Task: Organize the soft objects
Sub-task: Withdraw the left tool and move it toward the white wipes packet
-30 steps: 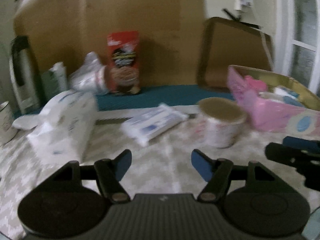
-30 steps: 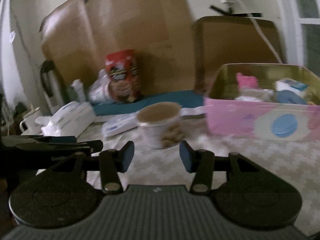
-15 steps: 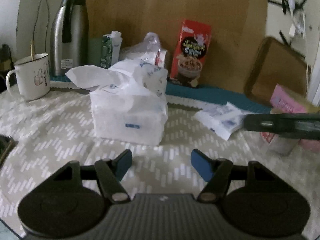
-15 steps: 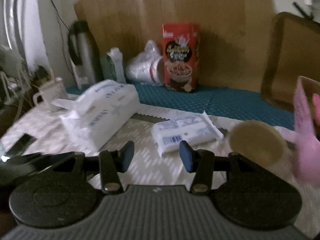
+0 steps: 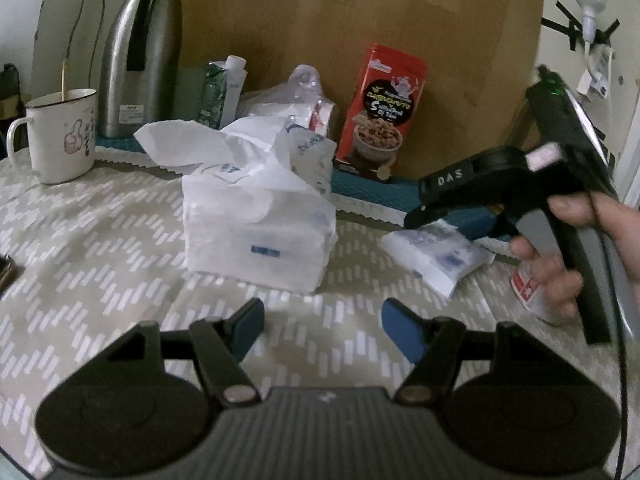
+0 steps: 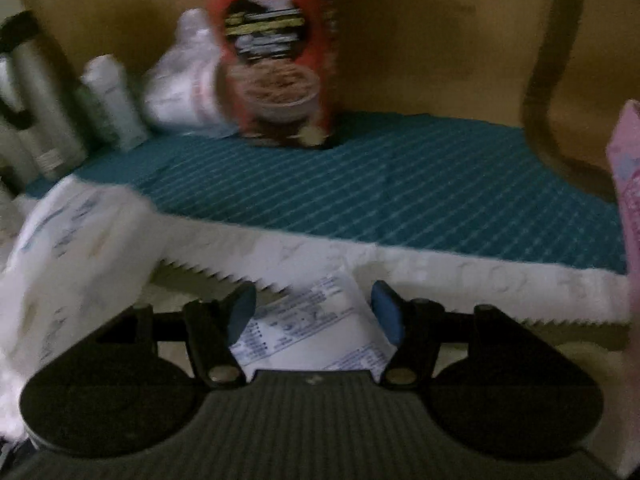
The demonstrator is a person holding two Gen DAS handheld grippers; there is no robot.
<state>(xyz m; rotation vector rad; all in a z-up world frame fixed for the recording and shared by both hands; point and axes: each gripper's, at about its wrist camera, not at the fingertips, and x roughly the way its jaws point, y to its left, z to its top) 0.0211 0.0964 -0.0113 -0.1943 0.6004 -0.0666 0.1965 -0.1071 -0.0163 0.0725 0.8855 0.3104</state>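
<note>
- A white enamel mug (image 5: pixel 60 134) stands near the table's left edge with a thin stick rising out of it; its contents cannot be seen.
- A steel thermos jug (image 5: pixel 138 50) and a green carton (image 5: pixel 222 90) stand along the back edge, beside a crumpled clear plastic bag (image 5: pixel 298 98) and a red cereal box (image 5: pixel 380 106) on a teal mat (image 6: pixel 380 184).
- A pink box (image 6: pixel 628 200) shows only one corner at the right edge of the right wrist view; its inside is hidden.
- The large tissue pack (image 5: pixel 260 220), torn open on top with loose wrapping sticking up, sits mid-table on the patterned cloth (image 5: pixel 100 248).
- The small tissue pack (image 6: pixel 316 332) lies flat just right of the large one, near the mat's front edge.
- Left gripper (image 5: pixel 322 330) hovers in front of the large pack, tongs spread apart, touching nothing.
- Right gripper (image 6: pixel 314 312) has its tongs apart, straddling the small pack; contact cannot be told.
- A right hand (image 5: pixel 576 248) grips the trigger handle, partly hiding a small can (image 5: pixel 534 294).
</note>
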